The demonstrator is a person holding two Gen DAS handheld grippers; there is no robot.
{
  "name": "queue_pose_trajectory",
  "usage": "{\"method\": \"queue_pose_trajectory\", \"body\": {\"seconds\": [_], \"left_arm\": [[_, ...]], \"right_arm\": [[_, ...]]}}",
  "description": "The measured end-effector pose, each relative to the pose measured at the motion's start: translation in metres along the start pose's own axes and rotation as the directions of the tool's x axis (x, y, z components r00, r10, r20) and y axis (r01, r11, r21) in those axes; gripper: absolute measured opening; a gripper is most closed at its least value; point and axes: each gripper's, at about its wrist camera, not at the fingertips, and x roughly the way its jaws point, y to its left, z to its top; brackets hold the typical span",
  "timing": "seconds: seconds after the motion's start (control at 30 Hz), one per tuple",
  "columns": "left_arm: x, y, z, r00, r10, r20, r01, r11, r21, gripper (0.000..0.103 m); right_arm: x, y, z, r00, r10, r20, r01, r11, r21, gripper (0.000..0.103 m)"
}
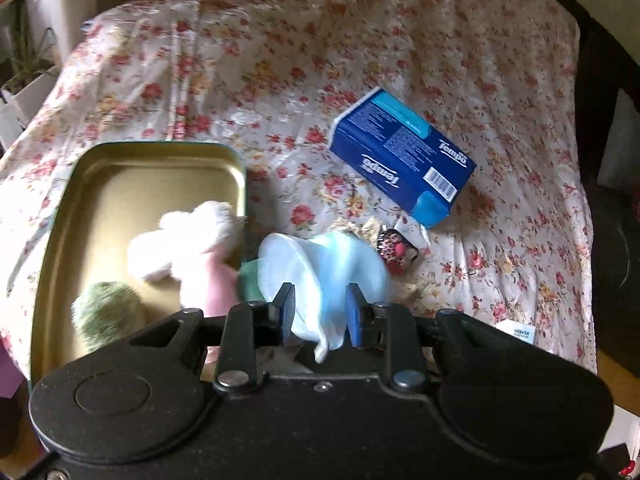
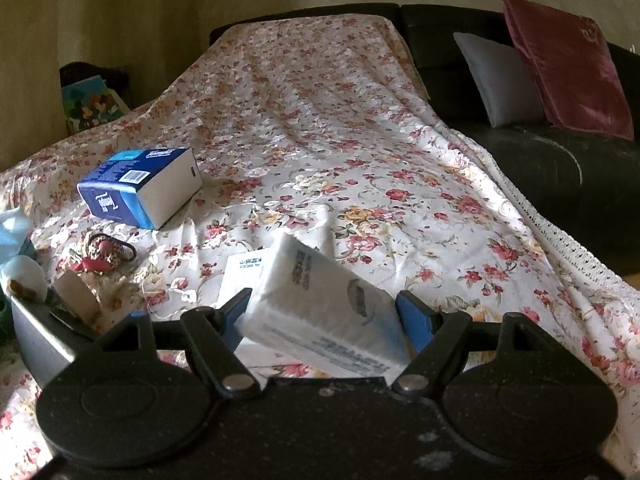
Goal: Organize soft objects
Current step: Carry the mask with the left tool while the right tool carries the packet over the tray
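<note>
Plush toys (image 1: pixel 188 244) inside tin (image 1: pixel 132 152)

Right hand-held gripper (image 2: pixel 326 316): blue pads (image 2: pixel 416 320) either side of a white tissue pack (image 2: pixel 320 312), pack tilted; contact unclear.
Under pack: second white pack (image 2: pixel 244 270) flat on floral bedspread (image 2: pixel 360 152).
Blue Tempo box (image 2: pixel 140 186): on bedspread, far left, well apart.
Leopard-print hair tie (image 2: pixel 105 254): near left edge, below box.
Sofa (image 2: pixel 560 168): dark, right, grey cushion (image 2: pixel 500 80) and maroon cushion (image 2: pixel 568 64).
</note>
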Motion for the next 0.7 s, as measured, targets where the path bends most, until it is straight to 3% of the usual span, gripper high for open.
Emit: {"method": "queue_pose_trajectory", "body": {"seconds": [0.07,0.13,0.17,0.33,0.4,0.47,0.7], "left_arm": [[-0.005,0.009,-0.004,1.0,-0.002,0.015,0.002,1.0,-0.015,0.026],[-0.007,0.016,-0.007,1.0,-0.004,0.02,0.005,1.0,-0.028,0.026],[-0.008,0.02,-0.009,1.0,-0.004,0.019,0.005,0.999,-0.036,0.026],[-0.007,0.03,-0.019,1.0,-0.018,-0.013,0.017,0.998,-0.054,0.028],[-0.005,0.028,-0.025,1.0,-0.013,-0.027,0.012,0.999,-0.034,0.038],[-0.002,0.022,-0.035,0.999,-0.003,-0.048,0.003,1.0,-0.002,0.056],[0.013,-0.013,-0.073,0.991,-0.021,-0.13,0.039,0.99,0.138,0.065]], "right_arm": [[0.0,0.002,0.002,1.0,-0.003,-0.007,0.003,1.0,-0.018,0.076],[0.001,0.005,0.006,1.0,-0.001,-0.031,-0.001,0.999,-0.041,0.094],[0.003,0.006,0.008,0.999,0.006,-0.049,-0.008,0.999,-0.053,0.098],[0.002,0.01,0.016,0.994,0.024,-0.103,-0.032,0.996,-0.081,0.099],[0.001,0.01,0.018,0.992,0.025,-0.124,-0.035,0.996,-0.078,0.099],[0.001,0.009,0.018,0.988,0.023,-0.153,-0.033,0.997,-0.063,0.099],[0.0,0.001,0.022,0.97,0.056,-0.236,-0.053,0.998,0.02,0.099]]}}
